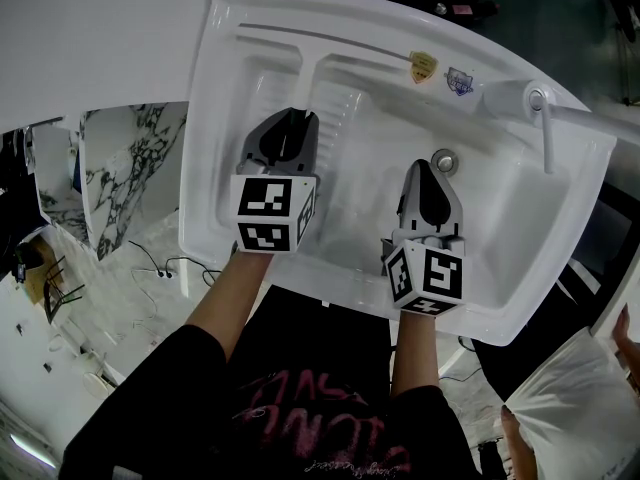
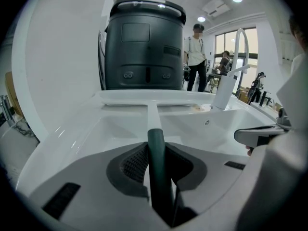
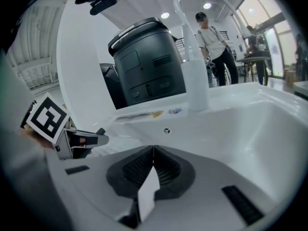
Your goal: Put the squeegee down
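A dark green squeegee handle (image 2: 156, 167) stands between the pads of my left gripper (image 2: 157, 150), which is shut on it. Only this bar of the squeegee shows; its blade is hidden. In the head view the left gripper (image 1: 290, 120) hovers over the ribbed draining side of the white sink (image 1: 300, 28). My right gripper (image 1: 425, 168) hangs over the basin near the drain (image 1: 445, 160). In its own view the right gripper (image 3: 153, 150) has its pads meeting, nothing visible between them.
A white faucet (image 1: 545, 118) stands at the sink's far right corner, as the faucet (image 3: 195, 81) ahead of my right gripper. A large black bin (image 2: 144, 42) sits behind the sink. People (image 2: 196, 57) stand in the background. Marble tiles (image 1: 130, 168) lie left.
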